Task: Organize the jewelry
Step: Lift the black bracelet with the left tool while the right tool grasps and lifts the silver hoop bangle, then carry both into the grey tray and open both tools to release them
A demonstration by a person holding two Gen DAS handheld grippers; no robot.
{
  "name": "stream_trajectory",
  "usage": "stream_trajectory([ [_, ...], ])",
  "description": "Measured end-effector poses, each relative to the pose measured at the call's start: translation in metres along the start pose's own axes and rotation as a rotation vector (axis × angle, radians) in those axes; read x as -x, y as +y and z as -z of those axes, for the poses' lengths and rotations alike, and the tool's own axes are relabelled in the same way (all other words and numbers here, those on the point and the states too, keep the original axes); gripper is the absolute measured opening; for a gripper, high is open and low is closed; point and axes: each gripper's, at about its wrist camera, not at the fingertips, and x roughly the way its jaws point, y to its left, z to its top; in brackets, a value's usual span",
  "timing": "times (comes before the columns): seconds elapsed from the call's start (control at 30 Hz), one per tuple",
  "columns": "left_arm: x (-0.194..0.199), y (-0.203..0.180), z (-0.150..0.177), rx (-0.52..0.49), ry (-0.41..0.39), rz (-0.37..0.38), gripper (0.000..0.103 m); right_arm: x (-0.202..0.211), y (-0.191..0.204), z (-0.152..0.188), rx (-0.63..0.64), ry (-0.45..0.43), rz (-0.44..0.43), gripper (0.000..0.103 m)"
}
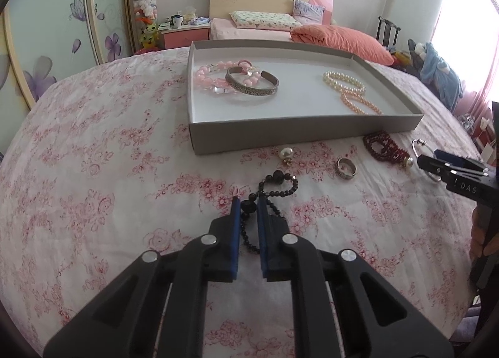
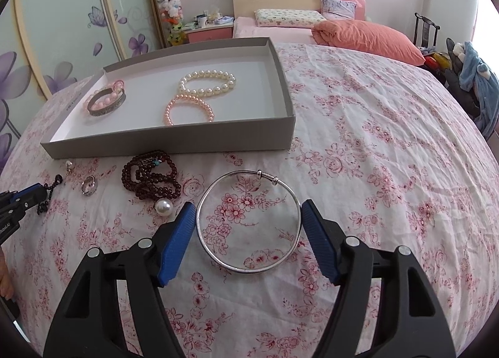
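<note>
A black bead string (image 1: 280, 191) lies on the floral bedspread, and my left gripper (image 1: 249, 205) is shut on one of its large beads; the same gripper (image 2: 42, 191) shows at the left edge of the right wrist view. A thin silver bangle (image 2: 249, 266) lies flat on the spread. My right gripper (image 2: 248, 211) spans it, one blue pad pressing each side. The grey tray (image 1: 305, 134) beyond holds a pink bead bracelet, a patterned metal cuff (image 1: 252, 83), a white pearl bracelet (image 2: 207, 81) and a pink pearl bracelet (image 2: 188, 108).
Loose on the spread before the tray lie dark red beads (image 2: 149, 177), a metal ring (image 2: 89, 184), a large pearl earring (image 2: 164, 207) and a smaller pearl (image 2: 69, 165). Pillows and an orange quilt (image 2: 368, 38) sit at the headboard. A wardrobe stands at left.
</note>
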Motion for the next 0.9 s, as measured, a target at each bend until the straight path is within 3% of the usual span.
stream_trajectory([
  [0.37, 0.026, 0.003, -0.002, 0.062, -0.092, 0.053, 0.011, 0.019, 0.007, 0.000, -0.007, -0.064, -0.045, 0.070],
  [0.9, 0.064, -0.019, -0.019, 0.049, -0.257, 0.052, 0.011, 0.066, 0.032, -0.012, 0.022, -0.260, -0.098, 0.070],
])
